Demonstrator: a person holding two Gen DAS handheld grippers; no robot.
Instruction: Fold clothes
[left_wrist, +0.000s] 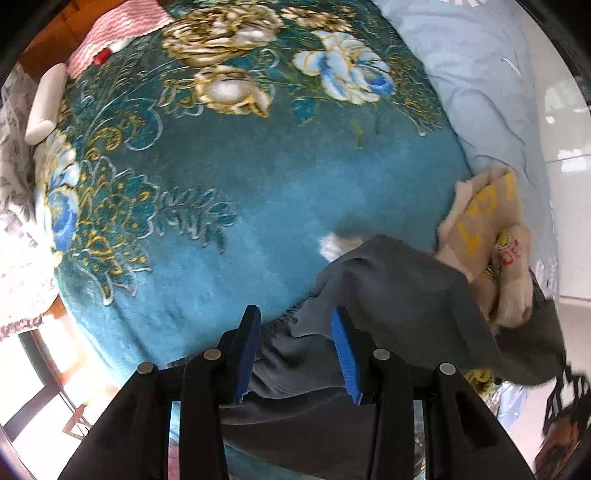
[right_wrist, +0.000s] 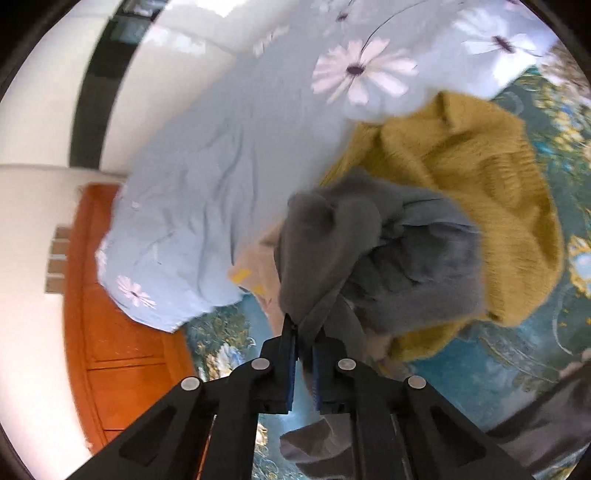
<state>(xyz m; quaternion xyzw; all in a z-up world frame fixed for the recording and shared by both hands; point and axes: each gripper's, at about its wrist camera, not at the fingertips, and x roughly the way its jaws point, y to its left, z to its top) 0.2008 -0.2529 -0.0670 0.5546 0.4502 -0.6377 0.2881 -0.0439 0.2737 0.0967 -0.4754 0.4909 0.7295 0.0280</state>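
A grey garment (left_wrist: 399, 295) lies crumpled on the teal floral blanket (left_wrist: 258, 184) at the lower right of the left wrist view. My left gripper (left_wrist: 295, 325) is open, its blue pads either side of a grey fold beneath it. In the right wrist view my right gripper (right_wrist: 304, 332) is shut on a strip of the grey garment (right_wrist: 369, 258), which bunches up ahead of it. A mustard knit sweater (right_wrist: 480, 184) lies behind the grey one. A beige garment with yellow letters (left_wrist: 484, 229) lies beside the grey one; it also shows in the right wrist view (right_wrist: 255, 273).
A light blue daisy-print quilt (right_wrist: 221, 184) covers the bed's far side. A pink striped cloth (left_wrist: 118, 33) and a white roll (left_wrist: 46, 99) lie at the blanket's far left. An orange wooden cabinet (right_wrist: 110, 314) stands beside the bed. White tiled floor (left_wrist: 565, 147) lies beyond.
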